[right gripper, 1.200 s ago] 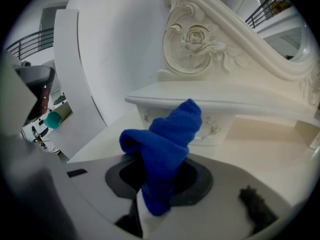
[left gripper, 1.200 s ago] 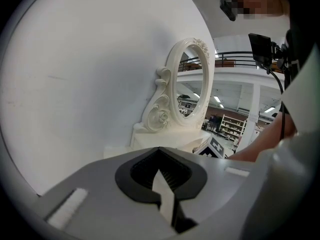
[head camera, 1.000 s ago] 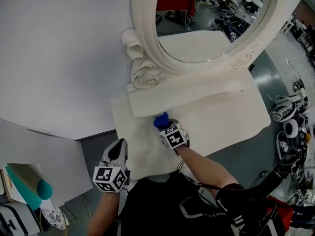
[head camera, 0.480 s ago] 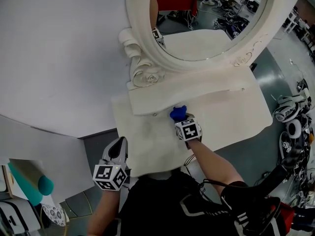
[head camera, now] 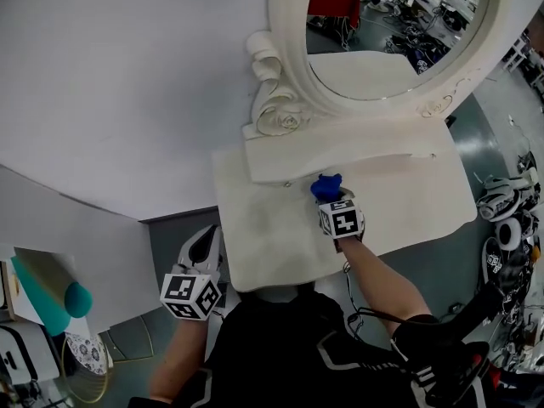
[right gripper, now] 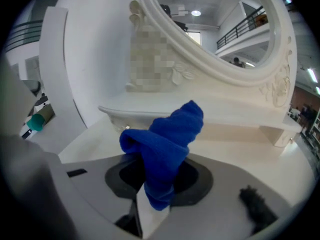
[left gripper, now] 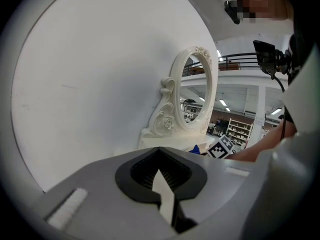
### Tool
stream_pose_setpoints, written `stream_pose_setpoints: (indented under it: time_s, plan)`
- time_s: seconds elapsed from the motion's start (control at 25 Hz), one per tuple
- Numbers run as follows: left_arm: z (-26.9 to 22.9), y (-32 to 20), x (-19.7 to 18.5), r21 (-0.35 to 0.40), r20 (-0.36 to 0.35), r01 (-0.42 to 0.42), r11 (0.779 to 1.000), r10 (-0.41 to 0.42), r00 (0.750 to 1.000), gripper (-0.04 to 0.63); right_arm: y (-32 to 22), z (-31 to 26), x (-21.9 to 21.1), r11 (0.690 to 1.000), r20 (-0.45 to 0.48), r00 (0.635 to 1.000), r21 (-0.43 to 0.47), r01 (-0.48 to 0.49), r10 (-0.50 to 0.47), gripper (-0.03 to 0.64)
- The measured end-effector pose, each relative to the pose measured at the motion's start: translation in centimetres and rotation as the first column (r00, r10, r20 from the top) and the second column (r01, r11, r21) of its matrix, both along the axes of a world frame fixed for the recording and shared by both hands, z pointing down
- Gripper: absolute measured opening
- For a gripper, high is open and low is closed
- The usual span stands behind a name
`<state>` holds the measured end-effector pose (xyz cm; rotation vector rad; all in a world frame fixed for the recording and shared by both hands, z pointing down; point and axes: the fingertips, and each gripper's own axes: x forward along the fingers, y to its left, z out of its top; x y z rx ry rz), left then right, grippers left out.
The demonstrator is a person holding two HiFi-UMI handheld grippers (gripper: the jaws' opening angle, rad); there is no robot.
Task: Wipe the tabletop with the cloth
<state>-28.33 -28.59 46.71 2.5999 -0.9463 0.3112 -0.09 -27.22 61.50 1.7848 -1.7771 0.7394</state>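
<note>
Cloth [right gripper: 167,139] clamped in right gripper [head camera: 330,199], held over tabletop [head camera: 263,228] just before mirror [head camera: 382,32] base. Left gripper [head camera: 204,249] clenched, empty, kept beside tabletop's near corner.

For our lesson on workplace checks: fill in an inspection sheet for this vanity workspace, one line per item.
Surface: white tabletop, bare, no spill seen.
Job's things: blue cloth, bunched, near the mirror's base.
Clutter: nothing seen on the tabletop.
Grippers: right gripper shut on the cloth, over the tabletop; left gripper has its jaws together and empty, off the left edge.
Cables: thin cable along the right forearm.
Surroundings: oval mirror, white wall, grey floor, gear on the floor at right.
</note>
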Motion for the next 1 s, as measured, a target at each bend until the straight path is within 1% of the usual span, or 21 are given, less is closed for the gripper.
stream_pose_setpoints:
  time_s: [0.08,0.16,0.32,0.4,0.48,0.6,0.76,0.88,1.0]
  plan:
    - [0.0,-0.3,-1.0,-0.001,-0.007,0.01,1.0,-0.01,1.0,0.009,-0.6,-1.5,-3.9,0.998,0.015,0.998,0.037,0.056,-0.057,0.121]
    - [-0.2,-0.6,-2.0,-0.001,-0.013,0.016,1.0,-0.016,1.0,0.009,-1.2,-2.6,-8.1,0.993,0.057,0.993,0.065,0.099,-0.102,0.121]
    - [-0.6,-0.9,-3.9,0.008,-0.025,0.025,1.0,-0.025,0.999,0.009,-2.4,-3.7,-15.8,0.976,0.111,0.972,0.083,0.2,-0.208,0.121]
    - [-0.7,-1.3,-4.9,0.01,-0.026,0.03,0.999,-0.03,0.999,0.009,-3.1,-3.9,-19.0,0.966,0.121,0.96,0.088,0.243,-0.252,0.121]
    - [-0.8,-1.6,-5.8,0.01,-0.027,0.032,0.999,-0.031,0.999,0.009,-3.7,-4.0,-21.3,0.959,0.123,0.953,0.097,0.266,-0.277,0.121]
    - [-0.8,-2.0,-6.9,0.011,-0.03,0.028,1.0,-0.028,0.999,0.009,-4.2,-4.0,-23.3,0.956,0.128,0.95,0.103,0.273,-0.285,0.121]
    - [-0.7,-2.6,-7.8,0.004,-0.053,0.01,1.0,-0.01,0.999,0.009,-4.8,-2.8,-23.9,0.962,0.12,0.956,0.078,0.262,-0.269,0.121]
    - [-0.5,-3.1,-7.9,-0.001,-0.072,-0.035,0.999,0.035,0.997,0.009,-6.0,-1.3,-23.9,0.964,0.083,0.96,0.053,0.262,-0.266,0.121]
    - [-0.1,-3.4,-7.4,0.007,-0.056,-0.076,0.997,0.076,0.995,0.009,-7.0,-0.1,-22.8,0.972,0.066,0.97,0.038,0.231,-0.233,0.121]
